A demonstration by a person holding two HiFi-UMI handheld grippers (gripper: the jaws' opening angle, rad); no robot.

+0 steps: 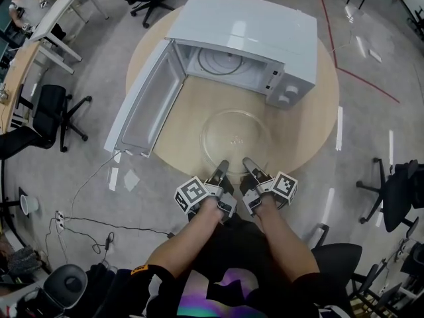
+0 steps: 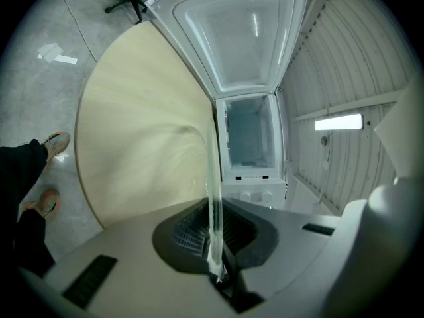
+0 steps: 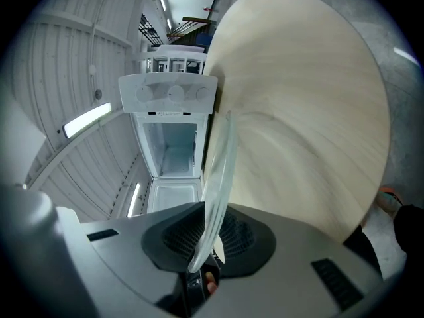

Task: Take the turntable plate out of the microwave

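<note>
Grey, glossy floor (image 1: 371, 121) spreads all round, with black office chairs (image 1: 50, 114) standing about on it. Pale wood makes the round desk (image 1: 311, 121), smooth and matt, its near edge hidden behind the person's forearms. On its far half sits the boxy white microwave (image 1: 258, 28). Its door (image 1: 142, 108) is swung wide to the left and overhangs the desk's rim. Inside the white cavity a thin ring (image 1: 222, 61) lies on the bottom, half cut off by the roof. Two round knobs (image 1: 286, 98) show on the right front corner.

The turntable plate (image 1: 235, 138) is out of the oven, over the bare wood just in front of the opening. It is a clear glass disc with a raised rim, so transparent that the wood shows through and only its rim and a small middle mark give it away. Whether it rests on the desk or hangs just above I cannot tell.

The left gripper (image 1: 220, 169) and right gripper (image 1: 250, 167) sit side by side at its near rim, each with dark ribbed pads clamped on the glass edge.
</note>
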